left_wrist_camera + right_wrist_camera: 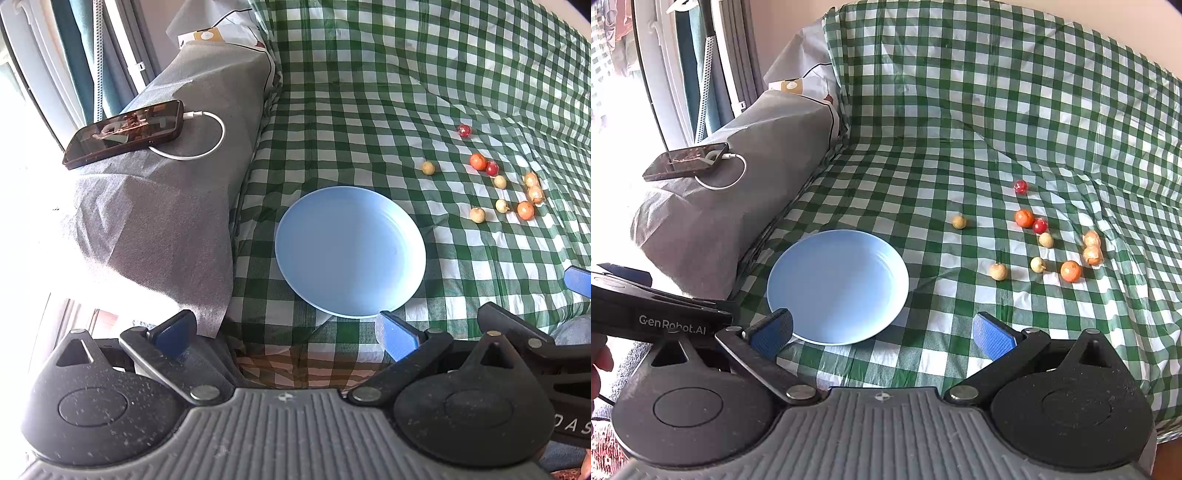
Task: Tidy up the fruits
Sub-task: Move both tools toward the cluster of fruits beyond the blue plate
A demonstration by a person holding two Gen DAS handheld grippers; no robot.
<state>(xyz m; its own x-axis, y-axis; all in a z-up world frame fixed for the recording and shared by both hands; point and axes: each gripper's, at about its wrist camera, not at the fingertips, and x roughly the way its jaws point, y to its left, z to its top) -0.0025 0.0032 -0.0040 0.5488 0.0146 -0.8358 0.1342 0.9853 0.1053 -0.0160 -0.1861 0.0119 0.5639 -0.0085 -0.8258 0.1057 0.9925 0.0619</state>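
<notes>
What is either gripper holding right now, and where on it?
Nothing. The left gripper and right gripper are both open with nothing between their fingers; the fruits lie loose on the cloth, beside the plate.

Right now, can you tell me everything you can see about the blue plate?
The blue plate is round, pale blue and smooth, probably plastic or glazed ceramic, with a shallow raised rim. It lies flat and right side up on the green and white checked cloth, with nothing in it. The little fruits lie scattered on the cloth to its right, apart from it. Neither open gripper touches it.
</notes>
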